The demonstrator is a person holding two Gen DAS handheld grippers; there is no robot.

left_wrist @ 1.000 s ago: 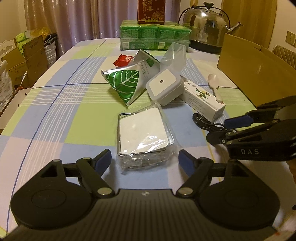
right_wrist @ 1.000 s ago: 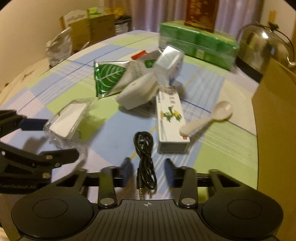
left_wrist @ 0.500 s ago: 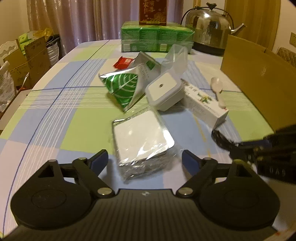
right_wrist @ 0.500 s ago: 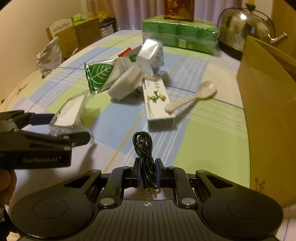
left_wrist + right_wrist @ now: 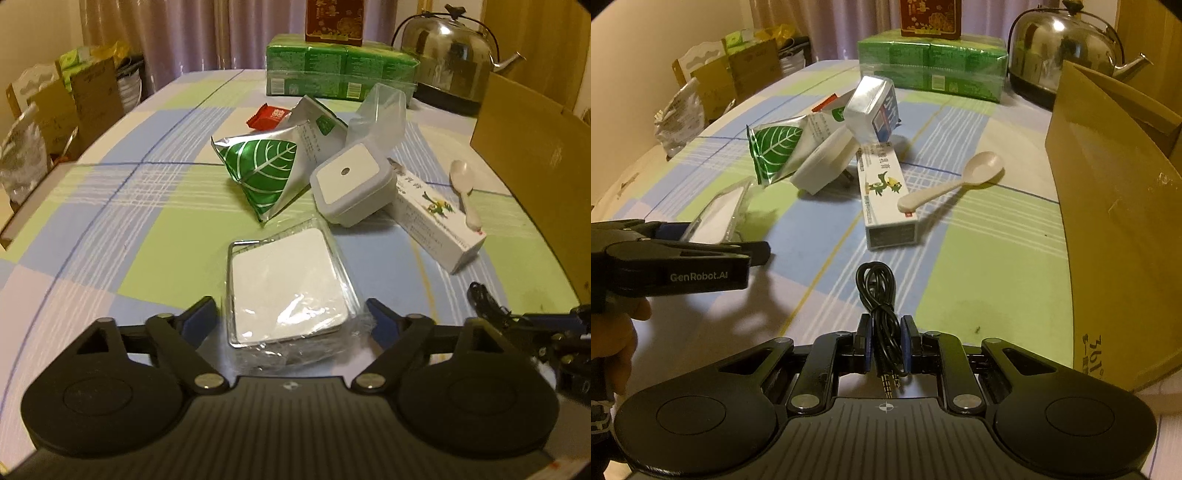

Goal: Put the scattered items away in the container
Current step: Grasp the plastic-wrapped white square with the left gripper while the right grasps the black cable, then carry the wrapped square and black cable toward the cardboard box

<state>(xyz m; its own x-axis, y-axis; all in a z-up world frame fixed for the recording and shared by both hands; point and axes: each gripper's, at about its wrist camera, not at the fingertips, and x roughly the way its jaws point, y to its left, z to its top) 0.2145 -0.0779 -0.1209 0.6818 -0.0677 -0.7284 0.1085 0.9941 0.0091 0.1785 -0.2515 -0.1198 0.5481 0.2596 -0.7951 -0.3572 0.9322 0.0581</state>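
Observation:
A plastic-wrapped white square pack (image 5: 288, 288) lies on the checked tablecloth, between the spread fingers of my left gripper (image 5: 291, 319), which is open around it. My right gripper (image 5: 886, 343) is shut on a coiled black audio cable (image 5: 877, 291), whose plugs point back at the camera. In the left wrist view that cable (image 5: 480, 295) shows at the far right. The open cardboard box (image 5: 1108, 221) stands just right of the right gripper. Farther out lie a green-leaf foil pouch (image 5: 262, 173), a grey-white square case (image 5: 351, 184), a long white carton (image 5: 886, 192) and a pale spoon (image 5: 960, 181).
A red sachet (image 5: 267, 116) and a clear bag (image 5: 380, 110) sit behind the pile. Green packs (image 5: 340, 70) with a red box on top and a steel kettle (image 5: 450, 55) line the far edge. Cartons and bags stand off the table's left side.
The right gripper closed on the black cable and raised it off the cloth. The left gripper moved forward until the wrapped pack sat between its fingers.

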